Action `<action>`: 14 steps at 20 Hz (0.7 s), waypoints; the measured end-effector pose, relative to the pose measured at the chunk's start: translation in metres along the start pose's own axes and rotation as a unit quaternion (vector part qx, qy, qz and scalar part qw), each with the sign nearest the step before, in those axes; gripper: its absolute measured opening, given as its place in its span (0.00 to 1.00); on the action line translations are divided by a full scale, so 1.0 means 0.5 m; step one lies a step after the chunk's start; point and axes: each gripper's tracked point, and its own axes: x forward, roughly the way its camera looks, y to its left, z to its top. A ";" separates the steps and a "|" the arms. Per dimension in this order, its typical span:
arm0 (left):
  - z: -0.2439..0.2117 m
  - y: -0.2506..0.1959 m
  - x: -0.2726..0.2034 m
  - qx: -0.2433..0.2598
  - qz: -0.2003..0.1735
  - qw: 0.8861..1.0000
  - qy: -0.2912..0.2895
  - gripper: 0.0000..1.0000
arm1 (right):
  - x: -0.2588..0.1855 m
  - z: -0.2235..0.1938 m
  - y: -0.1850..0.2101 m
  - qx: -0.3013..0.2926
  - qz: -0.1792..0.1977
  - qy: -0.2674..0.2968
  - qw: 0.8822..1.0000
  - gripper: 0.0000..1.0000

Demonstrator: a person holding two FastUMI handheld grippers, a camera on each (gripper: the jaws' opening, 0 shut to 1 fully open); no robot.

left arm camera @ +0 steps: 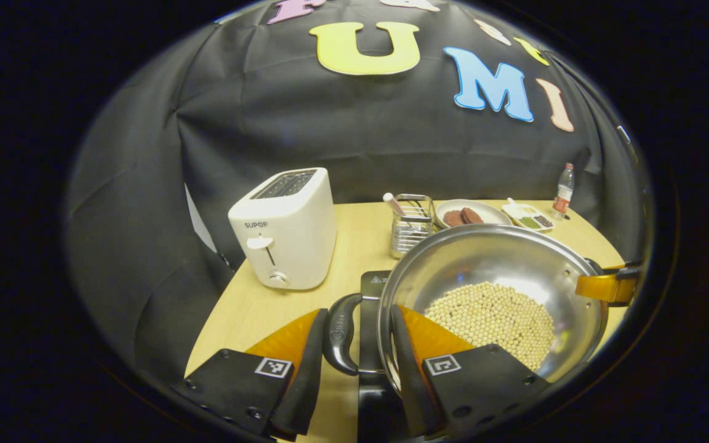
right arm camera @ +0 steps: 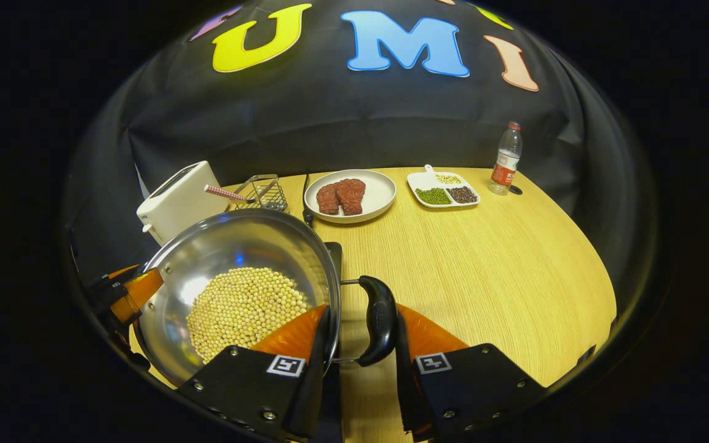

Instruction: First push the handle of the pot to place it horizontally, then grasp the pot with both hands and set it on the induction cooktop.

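Left gripper view:
- The left hand-held gripper [left arm camera: 354, 360] straddles the pot's near black side handle [left arm camera: 341, 334] and rim; one finger is outside the handle, the other inside the rim. Whether both press on it I cannot tell.
- The steel pot [left arm camera: 484, 261] holds a heap of pale round beans [left arm camera: 495, 320]. It sits over the black induction cooktop [left arm camera: 372, 286], partly hidden beneath it.
- At the pot's far rim, the right hand-held gripper [left arm camera: 607, 286] reaches in.
- Behind, on the wooden bench [left arm camera: 237, 314]: a white toaster [left arm camera: 284, 231], a wire holder [left arm camera: 412, 224] with a utensil in it, a plate [left arm camera: 484, 212] with two dark red pieces, a divided dish [left arm camera: 527, 216] and a bottle [left arm camera: 564, 192].

Right gripper view:
- The right gripper [right arm camera: 364, 344] brackets the pot's other black handle [right arm camera: 379, 320] and rim, jaws narrow; firm contact is unclear.
- The pot [right arm camera: 237, 246] shows its beans [right arm camera: 244, 311].
- The divided dish [right arm camera: 444, 187] holds pale, green and dark grains in separate compartments.
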 end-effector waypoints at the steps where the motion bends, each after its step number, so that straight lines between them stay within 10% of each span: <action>1: -0.003 0.002 0.001 0.001 0.001 1.000 0.002 0.62 | 0.002 -0.003 0.004 0.000 0.002 0.001 1.000 0.51; 7: 0.006 0.013 -0.012 -0.020 0.005 1.000 -0.020 0.70 | -0.002 0.001 0.013 0.048 0.036 -0.004 0.998 0.53; 10: 0.021 0.013 -0.031 -0.029 0.015 0.999 -0.042 0.87 | 0.004 -0.012 -0.034 0.033 0.022 -0.002 0.999 0.98; 14: 0.045 0.013 -0.056 -0.032 0.028 0.997 -0.066 0.99 | -0.031 0.050 -0.049 -0.027 0.029 -0.079 0.996 1.00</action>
